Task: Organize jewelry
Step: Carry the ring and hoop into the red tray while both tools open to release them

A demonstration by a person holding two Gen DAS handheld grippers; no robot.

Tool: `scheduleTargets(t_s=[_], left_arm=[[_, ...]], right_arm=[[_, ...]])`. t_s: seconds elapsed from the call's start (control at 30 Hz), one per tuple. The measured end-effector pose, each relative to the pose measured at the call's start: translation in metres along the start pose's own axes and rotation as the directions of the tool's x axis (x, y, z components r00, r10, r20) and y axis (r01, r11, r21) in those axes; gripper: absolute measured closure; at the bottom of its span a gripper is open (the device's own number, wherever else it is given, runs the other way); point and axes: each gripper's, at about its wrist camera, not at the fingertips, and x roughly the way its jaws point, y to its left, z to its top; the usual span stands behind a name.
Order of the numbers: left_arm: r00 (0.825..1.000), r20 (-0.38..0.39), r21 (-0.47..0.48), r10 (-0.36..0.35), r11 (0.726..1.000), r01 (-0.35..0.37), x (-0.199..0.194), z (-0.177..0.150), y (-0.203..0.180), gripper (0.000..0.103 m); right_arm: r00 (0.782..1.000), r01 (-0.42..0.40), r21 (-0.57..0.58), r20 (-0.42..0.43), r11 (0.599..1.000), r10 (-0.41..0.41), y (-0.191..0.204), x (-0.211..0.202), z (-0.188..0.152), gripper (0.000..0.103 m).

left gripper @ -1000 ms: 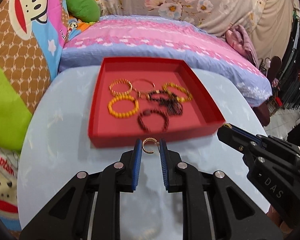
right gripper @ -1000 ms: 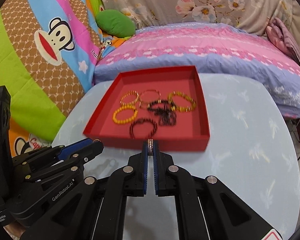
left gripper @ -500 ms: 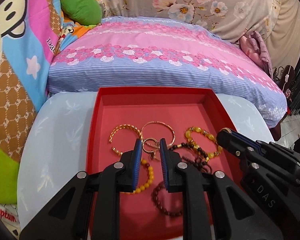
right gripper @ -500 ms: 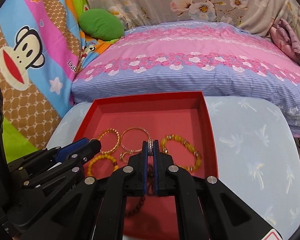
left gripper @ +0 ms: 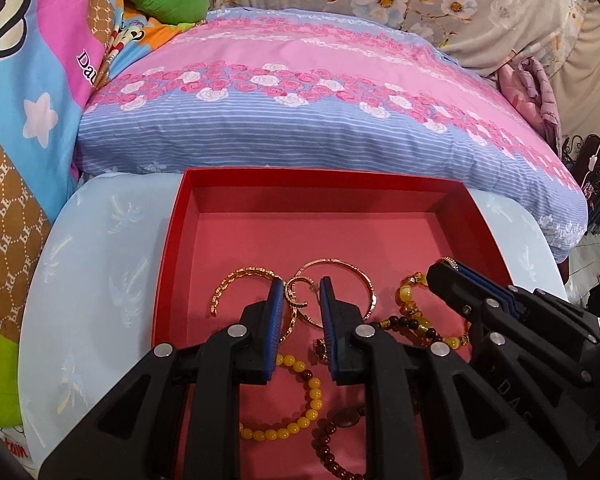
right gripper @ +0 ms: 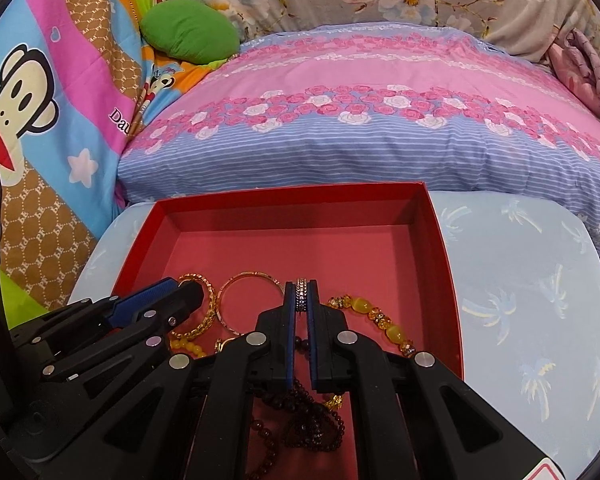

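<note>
Left claw (left gripper: 300, 294) pinches a small gold ring (left gripper: 296, 300) over the red tray (left gripper: 168, 240) — bracelets lie beneath. Right claw (right gripper: 301, 294) is clamped on a jewelled band (right gripper: 301, 293).

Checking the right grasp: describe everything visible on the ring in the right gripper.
The ring is a narrow band, metallic-looking, with two rows of tiny clear stones along its outer edge. It stands edge-on and upright, pinched at the very tips of the right gripper, whose blue pads press its two flat sides; only its upper arc shows above them. It hangs over the red tray, above the bracelets, touching nothing else that shows. In the left wrist view its sparkly edge peeks out at the fingertips.
</note>
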Motion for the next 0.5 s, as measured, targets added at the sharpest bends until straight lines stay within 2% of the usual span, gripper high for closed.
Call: scheduleTargets(t_s=[0.1,0.17,0.23,0.5], left_arm=[[1.000,-0.003,-0.004,0.002,1.000,-0.002,0.001,0.000,0.001,0.082],[1.000,-0.001,-0.005,0.012,1.000,-0.012,0.002,0.001,0.001,0.070],[1.000,0.006,-0.009,0.026,1.000,-0.026,0.001,0.000,0.001,0.065],[0.999,0.013,-0.012,0.033,0.999,-0.033,-0.006,-0.001,0.001,0.063]], right_arm=[[1.000,0.004,0.002,0.003,1.000,-0.004,-0.001,0.000,0.000,0.092],[1.000,0.007,-0.001,0.006,1.000,-0.006,0.000,0.001,0.000,0.091],[1.000,0.013,-0.004,0.011,1.000,-0.013,0.000,0.000,0.000,0.088],[0.999,0.031,-0.015,0.030,0.999,-0.031,0.002,-0.013,-0.003,0.087]])
